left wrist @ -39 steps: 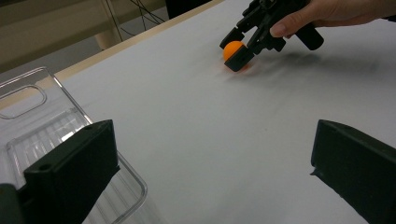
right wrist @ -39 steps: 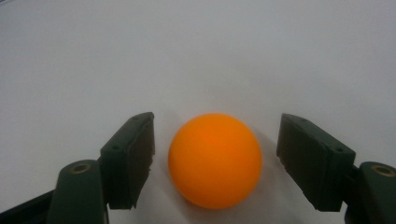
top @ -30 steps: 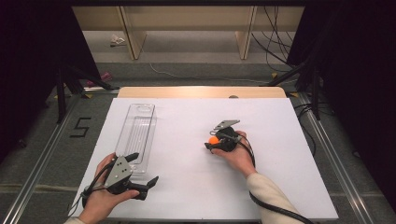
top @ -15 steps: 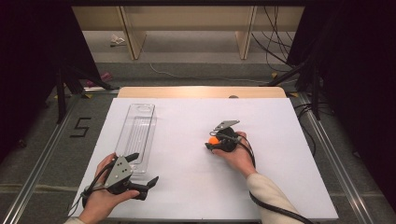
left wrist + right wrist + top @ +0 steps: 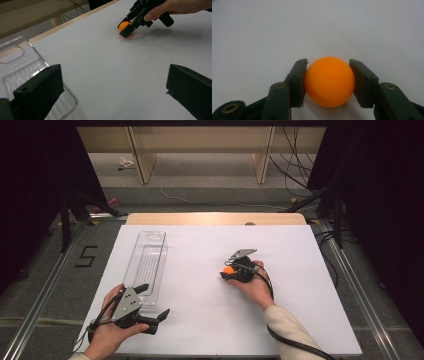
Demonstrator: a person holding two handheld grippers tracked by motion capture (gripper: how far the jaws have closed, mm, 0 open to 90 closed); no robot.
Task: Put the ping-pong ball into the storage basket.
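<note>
Your right tongs (image 5: pixel 328 82) just closed, now gripping orange ball (image 5: pixel 329 81) on tabletop (image 5: pixel 200 245); clear tray (image 5: pixel 146 265) lies leftward (nearer your left tongs (image 5: pixel 152 302), gaping wide, empty).

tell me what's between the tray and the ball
Nothing: in the high view the stretch between the clear tray and the orange ball is bare white table. The left gripper view shows the same.

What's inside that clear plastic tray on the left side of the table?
Nothing that I can see: the clear tray shows just its own ribbed floor and the white table through it. The left tongs cover its near corner, so that bit stays unseen.
</note>
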